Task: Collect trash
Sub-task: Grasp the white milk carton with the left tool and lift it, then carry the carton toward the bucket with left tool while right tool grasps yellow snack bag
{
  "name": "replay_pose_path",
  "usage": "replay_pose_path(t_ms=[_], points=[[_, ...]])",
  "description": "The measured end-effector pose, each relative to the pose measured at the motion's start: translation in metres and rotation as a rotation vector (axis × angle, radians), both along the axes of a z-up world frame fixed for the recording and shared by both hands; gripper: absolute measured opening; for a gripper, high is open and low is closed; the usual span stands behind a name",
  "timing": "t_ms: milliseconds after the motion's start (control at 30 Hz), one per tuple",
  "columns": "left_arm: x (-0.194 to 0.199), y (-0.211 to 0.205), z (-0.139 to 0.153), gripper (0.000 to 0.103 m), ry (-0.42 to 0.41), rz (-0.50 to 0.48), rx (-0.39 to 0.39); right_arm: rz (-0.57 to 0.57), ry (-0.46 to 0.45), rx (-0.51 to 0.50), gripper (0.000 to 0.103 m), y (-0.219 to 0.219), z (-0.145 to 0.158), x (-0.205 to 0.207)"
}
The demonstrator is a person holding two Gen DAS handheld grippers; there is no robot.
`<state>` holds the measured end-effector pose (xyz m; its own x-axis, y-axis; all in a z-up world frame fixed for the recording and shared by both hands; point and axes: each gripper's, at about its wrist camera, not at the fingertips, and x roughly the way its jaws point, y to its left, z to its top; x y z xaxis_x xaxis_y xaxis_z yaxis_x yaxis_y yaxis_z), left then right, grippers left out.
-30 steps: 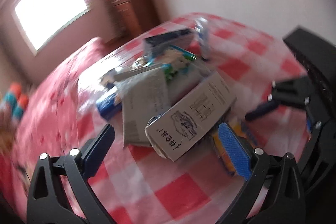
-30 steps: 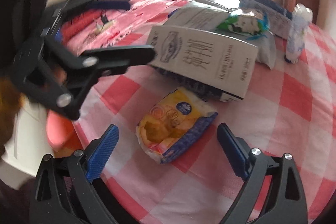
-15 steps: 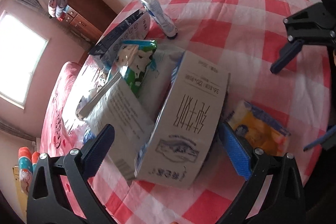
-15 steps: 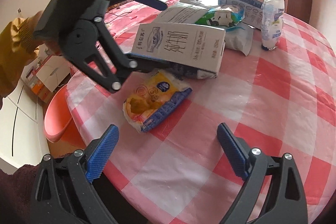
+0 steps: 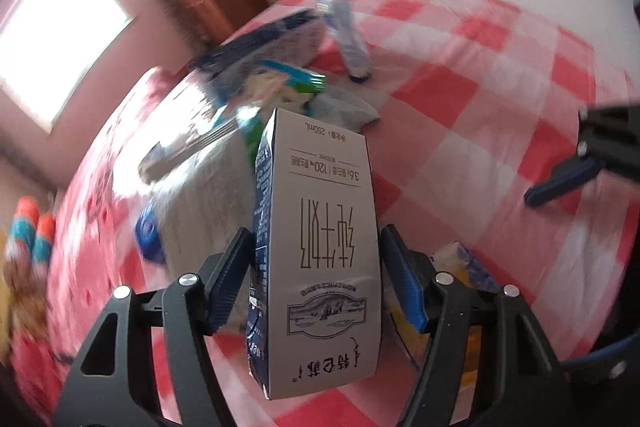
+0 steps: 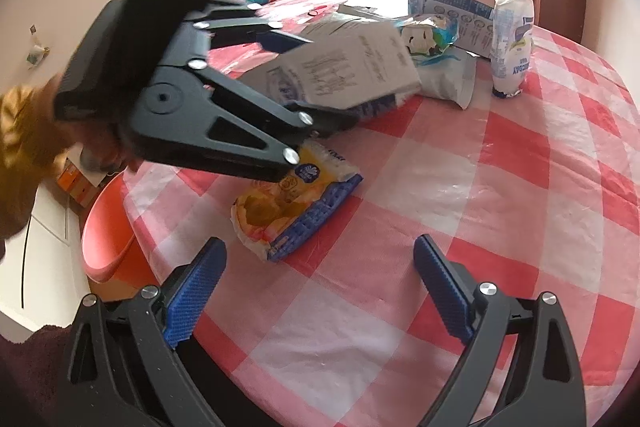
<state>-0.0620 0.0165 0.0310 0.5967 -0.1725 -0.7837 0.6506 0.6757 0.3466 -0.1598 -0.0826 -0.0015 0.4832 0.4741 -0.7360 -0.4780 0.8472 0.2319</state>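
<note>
Your left wrist view shows the milk carton [image 5: 320, 247] close up, its print upside down and its long axis running away from you between the left gripper [image 5: 316, 279] fingers [image 5: 230, 279]. The fingers are closing at half width, and both blue pads sit against the carton's sides. Your right wrist view gives what that one hides: the carton [image 6: 344, 71] is tilted, its far end raised over the pile of wrappers, with the left gripper [image 6: 296, 75] reaching in from the left, angled downward, and a mustard-yellow sleeve [image 6: 20, 147] behind it.

Only the right wrist view shows the yellow snack bag [image 6: 292, 203] whole; it lies flat on the red-checked table [image 6: 520, 187], partly under the left gripper's lower finger. In the left view just a corner of it peeks past the right-hand finger.

Your right gripper [image 6: 320, 291] hovers over the near table edge, fingers wide with nothing between them, pointing down toward the snack bag. A white bottle [image 6: 512, 43] stands upright at the far side, and a pink basin [image 6: 108, 227] sits below the table's left edge.
</note>
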Motion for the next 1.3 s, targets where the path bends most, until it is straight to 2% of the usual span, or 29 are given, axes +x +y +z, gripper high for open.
replay_pose_path(t_ms=[67, 133, 200, 367, 433, 633, 900, 1033, 1167, 1300], points=[[0.000, 0.013, 0.007, 0.067, 0.010, 0.066, -0.061, -0.004, -0.002, 0.001, 0.093, 0.002, -0.001, 0.001], [-0.004, 0.033, 0.018, 0.067, 0.023, 0.150, -0.155, -0.005, -0.005, -0.001, 0.093, 0.006, -0.001, 0.003], [-0.011, 0.050, 0.027, 0.067, 0.007, 0.221, -0.213, -0.002, -0.008, -0.010, 0.093, 0.011, -0.001, 0.006], [-0.029, 0.088, 0.038, 0.067, -0.045, 0.366, -0.273, 0.007, -0.003, -0.016, 0.092, 0.025, 0.000, 0.013], [-0.035, 0.104, 0.035, 0.067, -0.050, 0.428, -0.288, 0.019, -0.004, -0.028, 0.088, 0.034, 0.001, 0.015], [-0.059, 0.160, 0.027, 0.067, -0.068, 0.585, -0.318, 0.046, -0.014, -0.081, 0.088, 0.064, 0.001, 0.022], [-0.085, 0.210, 0.012, 0.067, -0.049, 0.692, -0.353, 0.117, -0.081, -0.245, 0.080, 0.097, -0.004, 0.019], [-0.097, 0.229, 0.009, 0.067, -0.052, 0.726, -0.377, 0.126, -0.072, -0.256, 0.075, 0.090, -0.002, 0.016], [-0.106, 0.241, 0.008, 0.067, -0.058, 0.748, -0.396, 0.119, -0.066, -0.259, 0.063, 0.079, 0.001, 0.016], [-0.115, 0.256, 0.002, 0.067, -0.047, 0.790, -0.434, 0.111, -0.076, -0.252, 0.056, 0.076, 0.001, 0.017]])
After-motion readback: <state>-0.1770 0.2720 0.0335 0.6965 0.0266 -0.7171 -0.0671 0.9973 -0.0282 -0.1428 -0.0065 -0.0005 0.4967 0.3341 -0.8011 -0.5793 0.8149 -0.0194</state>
